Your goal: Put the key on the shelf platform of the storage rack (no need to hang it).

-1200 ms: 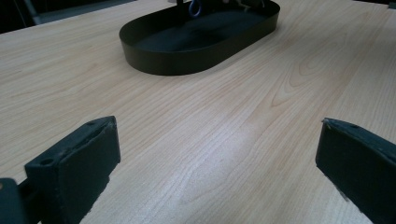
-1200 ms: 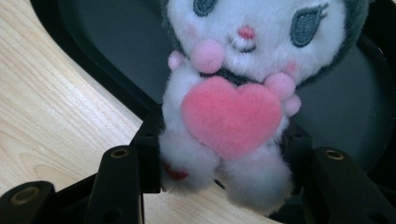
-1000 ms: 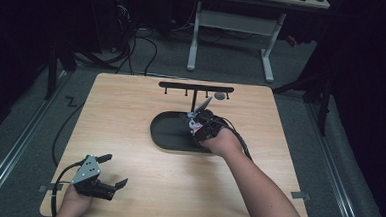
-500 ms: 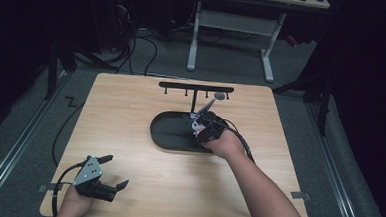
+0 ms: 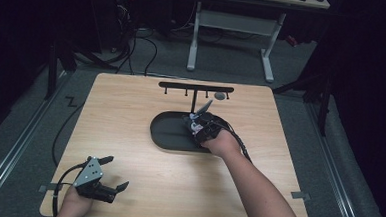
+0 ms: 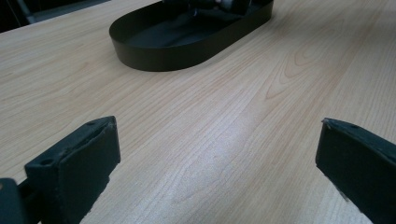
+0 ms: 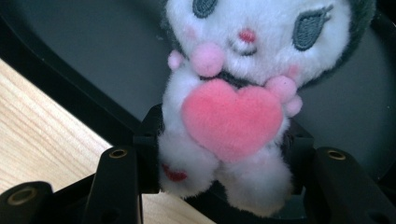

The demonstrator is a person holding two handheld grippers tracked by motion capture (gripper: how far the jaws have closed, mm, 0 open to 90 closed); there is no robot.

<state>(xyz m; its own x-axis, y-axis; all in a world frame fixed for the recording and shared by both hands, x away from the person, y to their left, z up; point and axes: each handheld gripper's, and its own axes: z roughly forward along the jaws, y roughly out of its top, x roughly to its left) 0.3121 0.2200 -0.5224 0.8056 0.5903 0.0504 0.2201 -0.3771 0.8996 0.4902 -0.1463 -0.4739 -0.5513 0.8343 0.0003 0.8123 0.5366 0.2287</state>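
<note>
Gripping plush toy (image 7: 229, 116) | right gripper (image 7: 219, 163) clamped, over black tray (image 5: 167, 132) | left gripper (image 6: 217, 163) released

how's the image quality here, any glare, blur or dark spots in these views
High view: the table is evenly lit, but the surroundings fall into near black. Left gripper view: a soft sheen on the wood between the spread jaws, the black tray reasonably sharp. Right gripper view: the plush toy is so close that it looks soft and slightly blurred.
</note>
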